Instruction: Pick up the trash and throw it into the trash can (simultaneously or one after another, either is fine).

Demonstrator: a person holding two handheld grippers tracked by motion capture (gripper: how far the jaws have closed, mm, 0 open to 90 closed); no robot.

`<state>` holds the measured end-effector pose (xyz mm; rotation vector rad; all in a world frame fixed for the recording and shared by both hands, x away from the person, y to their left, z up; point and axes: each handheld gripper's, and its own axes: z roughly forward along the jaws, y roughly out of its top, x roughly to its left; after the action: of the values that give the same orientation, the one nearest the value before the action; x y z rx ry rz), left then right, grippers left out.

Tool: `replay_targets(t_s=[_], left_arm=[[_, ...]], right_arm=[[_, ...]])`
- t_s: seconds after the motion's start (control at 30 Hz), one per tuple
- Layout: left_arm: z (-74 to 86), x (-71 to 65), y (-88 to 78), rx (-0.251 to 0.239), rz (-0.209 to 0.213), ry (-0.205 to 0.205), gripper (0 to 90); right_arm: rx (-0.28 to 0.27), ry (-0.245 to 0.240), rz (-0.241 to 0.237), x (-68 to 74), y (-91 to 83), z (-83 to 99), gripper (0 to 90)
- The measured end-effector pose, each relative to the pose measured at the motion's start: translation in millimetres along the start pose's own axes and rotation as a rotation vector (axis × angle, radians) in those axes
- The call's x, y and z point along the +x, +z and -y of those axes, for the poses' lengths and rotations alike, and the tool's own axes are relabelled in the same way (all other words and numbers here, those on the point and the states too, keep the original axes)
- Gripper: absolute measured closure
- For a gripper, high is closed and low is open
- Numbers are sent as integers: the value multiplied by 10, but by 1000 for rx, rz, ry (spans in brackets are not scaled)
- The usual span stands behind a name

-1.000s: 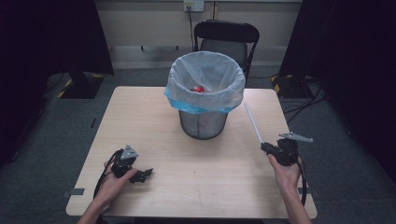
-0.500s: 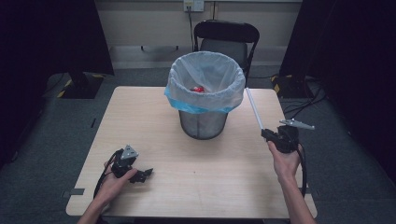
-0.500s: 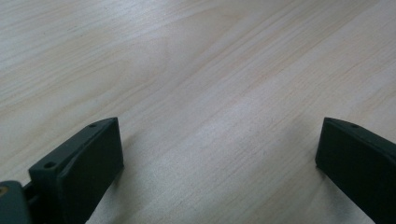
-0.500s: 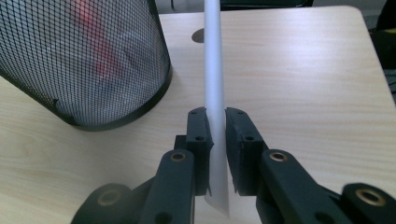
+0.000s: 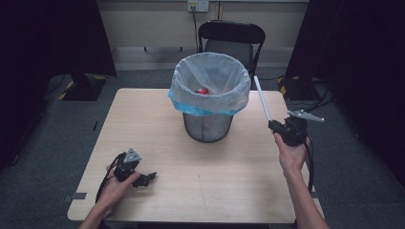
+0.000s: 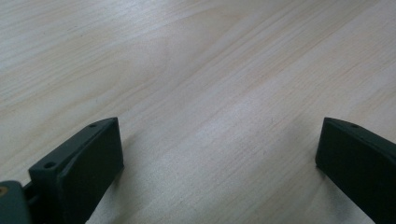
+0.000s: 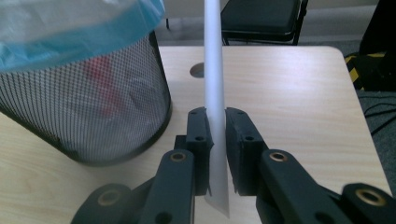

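Nearest the person, the left gripper (image 5: 149,178) is resting on the desk (image 5: 143,119) close to its front left corner, a hand wrapped around it. In the left gripper view its jaws are standing wide apart over bare wood grain, grasping nothing.

Farther out, near the desk's right edge, the right gripper (image 5: 272,125) is being held above the surface by the person's right hand (image 5: 291,155). Its jaws are clenched on a long white stick (image 5: 262,98), possibly a straw or thin tube; the material is hard to judge from here. The right gripper view is showing the stick (image 7: 215,93) pinched near its lower end, its length rising steeply up and away, tilting toward the bin.

Beyond that, standing near the middle of the desk toward the far edge, is a black mesh wastebasket (image 5: 207,126) lined with a pale bag (image 5: 210,78) whose blue hem is folding over the rim. Something red (image 5: 202,90) is lying inside. Past the far edge a black chair (image 5: 231,36) is standing.

The step in hand looks like carrying the stick to the bin for disposal. The next move probably calls for bringing its raised tip over the rim, then letting the jaws part so it slides in without tipping out.
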<state>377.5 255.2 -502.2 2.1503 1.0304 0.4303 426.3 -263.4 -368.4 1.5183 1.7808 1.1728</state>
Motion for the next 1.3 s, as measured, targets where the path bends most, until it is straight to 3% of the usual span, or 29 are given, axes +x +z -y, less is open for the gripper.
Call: replay_targets(t_s=[0.67, 1.3], left_arm=[[0, 0, 0, 0, 0, 0, 2], [0, 0, 0, 0, 0, 0, 2]], right_arm=[[-113, -20, -29, 221, -131, -399, 809], [-214, -45, -168, 496, -234, -749, 808]])
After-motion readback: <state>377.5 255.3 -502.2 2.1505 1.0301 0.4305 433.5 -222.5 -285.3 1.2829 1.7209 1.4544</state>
